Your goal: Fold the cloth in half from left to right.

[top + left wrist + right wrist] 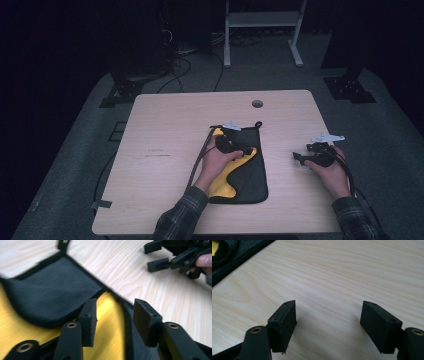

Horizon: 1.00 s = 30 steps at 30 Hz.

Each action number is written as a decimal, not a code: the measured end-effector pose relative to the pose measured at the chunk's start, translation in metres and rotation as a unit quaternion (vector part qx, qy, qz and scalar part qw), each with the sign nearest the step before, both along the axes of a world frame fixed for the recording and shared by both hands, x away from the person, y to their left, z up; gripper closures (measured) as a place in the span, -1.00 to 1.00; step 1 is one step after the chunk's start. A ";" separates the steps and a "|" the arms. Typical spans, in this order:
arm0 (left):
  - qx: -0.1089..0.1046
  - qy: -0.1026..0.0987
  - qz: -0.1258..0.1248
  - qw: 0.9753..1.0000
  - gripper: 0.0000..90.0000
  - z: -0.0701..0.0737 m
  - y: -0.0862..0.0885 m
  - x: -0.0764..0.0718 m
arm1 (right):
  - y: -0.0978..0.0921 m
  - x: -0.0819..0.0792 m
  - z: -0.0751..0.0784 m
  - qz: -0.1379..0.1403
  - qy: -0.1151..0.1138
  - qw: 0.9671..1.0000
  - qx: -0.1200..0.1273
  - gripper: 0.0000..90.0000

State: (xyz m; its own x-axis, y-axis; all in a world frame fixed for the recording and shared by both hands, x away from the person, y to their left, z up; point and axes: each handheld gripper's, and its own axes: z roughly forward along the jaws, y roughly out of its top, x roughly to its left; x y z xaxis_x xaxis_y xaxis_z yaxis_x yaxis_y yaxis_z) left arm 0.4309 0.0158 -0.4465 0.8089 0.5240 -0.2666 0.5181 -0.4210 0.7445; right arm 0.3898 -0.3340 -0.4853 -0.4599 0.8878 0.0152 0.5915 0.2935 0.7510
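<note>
Table: a pale wooden top, bare apart from one cloth item lying near its middle and a round hole at the far edge.

Cloth: a dark, black-edged piece lay flat with its hanging loop toward the far edge; a folded-back flap exposed a yellow lining on its left half.

Left gripper: it was held low over the cloth, jaws apart and gripping nothing; in the left gripper view the pads straddled the yellow strip just beside the curled dark flap. The view was blurred, so whether the pads touched the fabric could not be told.

Step in hand (judged): taking hold of the flap edge to fold or smooth the cloth.

Advice for the grasp: the jaws should have closed on the bound hem of the flap alone, one pad under and one over, so that the lower layer was not pinched with it.

Right gripper: it rested well to the right of the cloth, over bare wood, jaws spread wide and empty, as its own view confirmed.

Advice for the right side: it could have pinned the near right corner of the cloth, since a loose cloth would probably slide when pulled.
</note>
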 end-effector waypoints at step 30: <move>0.091 -0.020 0.096 0.991 0.23 -0.022 0.085 -0.030 | 0.000 -0.001 0.000 0.005 0.000 1.000 -0.001 -0.39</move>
State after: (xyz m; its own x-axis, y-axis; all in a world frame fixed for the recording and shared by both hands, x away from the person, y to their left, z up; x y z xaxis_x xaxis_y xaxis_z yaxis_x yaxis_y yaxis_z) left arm 0.4005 0.1013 -0.4685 0.6983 0.7053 -0.1221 0.5725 -0.4478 0.6868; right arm 0.3891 -0.3336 -0.4853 -0.4693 0.8829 0.0129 0.5876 0.3014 0.7509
